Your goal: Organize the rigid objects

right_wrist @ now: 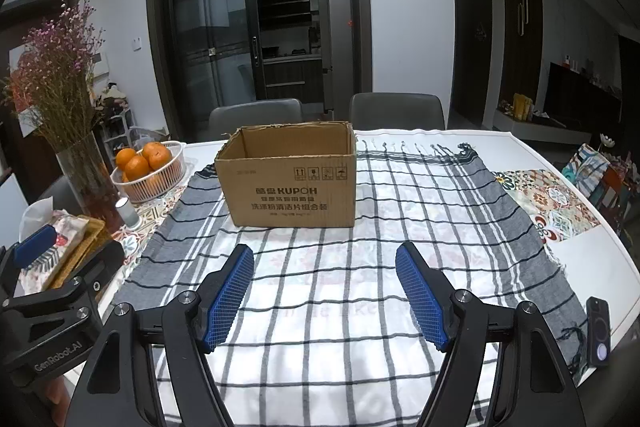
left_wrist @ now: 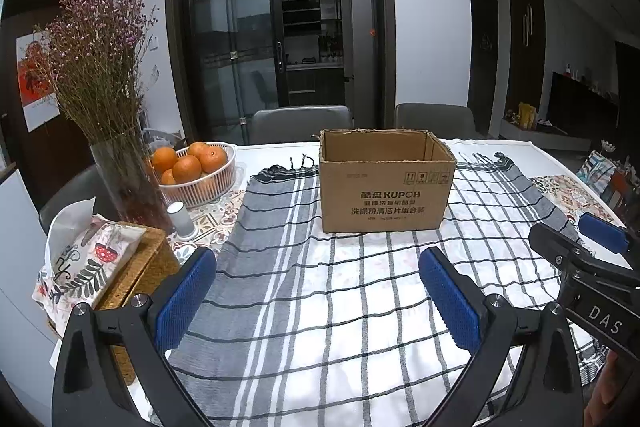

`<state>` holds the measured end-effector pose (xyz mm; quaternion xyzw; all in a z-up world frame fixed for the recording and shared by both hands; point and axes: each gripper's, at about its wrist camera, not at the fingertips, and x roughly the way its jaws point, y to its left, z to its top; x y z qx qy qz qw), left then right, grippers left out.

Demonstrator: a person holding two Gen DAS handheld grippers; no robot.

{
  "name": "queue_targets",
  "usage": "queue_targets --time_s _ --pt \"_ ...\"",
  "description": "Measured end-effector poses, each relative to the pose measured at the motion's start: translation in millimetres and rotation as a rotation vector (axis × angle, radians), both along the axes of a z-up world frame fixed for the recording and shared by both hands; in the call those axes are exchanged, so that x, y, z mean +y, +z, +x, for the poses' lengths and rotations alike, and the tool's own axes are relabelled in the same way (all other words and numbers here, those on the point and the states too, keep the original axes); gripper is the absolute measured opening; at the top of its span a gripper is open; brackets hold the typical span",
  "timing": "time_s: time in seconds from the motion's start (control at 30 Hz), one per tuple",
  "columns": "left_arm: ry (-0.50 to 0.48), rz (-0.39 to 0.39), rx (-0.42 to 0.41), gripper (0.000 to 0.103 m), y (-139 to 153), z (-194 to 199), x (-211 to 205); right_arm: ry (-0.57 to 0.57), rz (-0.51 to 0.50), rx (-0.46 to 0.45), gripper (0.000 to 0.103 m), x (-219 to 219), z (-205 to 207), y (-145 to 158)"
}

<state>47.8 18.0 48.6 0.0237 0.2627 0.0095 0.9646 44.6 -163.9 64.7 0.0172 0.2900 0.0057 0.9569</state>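
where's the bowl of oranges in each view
Left wrist: the bowl of oranges sits left of centre, between the flower vase and the cardboard box.
Right wrist: the bowl of oranges is further toward the left edge, left of the cardboard box, with the vase beside it.
Shared landmark: the open cardboard box with KUPOH printed on its front, standing on the checked cloth.

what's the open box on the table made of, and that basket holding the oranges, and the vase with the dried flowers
Box: brown corrugated cardboard, matte; its top edges look rough and torn, and the print is dark ink.
Basket: probably white plastic, with thin moulded ribs and slots, slightly glossy; oranges show through the slots.
Vase: clear glass by the look, since the stems show through the wall; clear plastic cannot be ruled out.
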Motion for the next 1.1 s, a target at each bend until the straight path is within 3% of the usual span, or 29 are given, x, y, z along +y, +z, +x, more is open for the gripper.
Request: queue_targets --time_s 1.1 --pt "0.008 0.007 -0.012 0.103 2.0 -3.3 -0.6 0.011 0.003 -0.004 0.074 3.5 -2.7 3.5"
